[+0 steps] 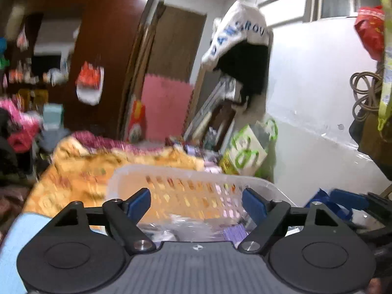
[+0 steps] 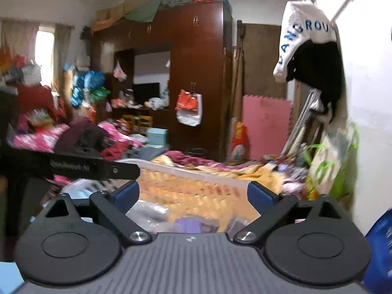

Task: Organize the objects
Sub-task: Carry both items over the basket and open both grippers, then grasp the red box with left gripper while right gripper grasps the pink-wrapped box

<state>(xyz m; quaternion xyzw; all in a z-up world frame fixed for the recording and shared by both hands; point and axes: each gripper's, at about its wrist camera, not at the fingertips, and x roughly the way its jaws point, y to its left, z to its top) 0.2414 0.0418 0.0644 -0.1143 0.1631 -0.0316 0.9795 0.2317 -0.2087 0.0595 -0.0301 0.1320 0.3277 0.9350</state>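
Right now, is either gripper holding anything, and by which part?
Nothing is held. The left gripper and right gripper both have their jaws wide apart, empty, above the white basket.

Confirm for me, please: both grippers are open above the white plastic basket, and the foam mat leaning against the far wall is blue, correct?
Not quite: the foam mat is pink, not blue, as the right wrist view shows clearly. The rest holds: the left gripper and the right gripper are both open above the white plastic basket.
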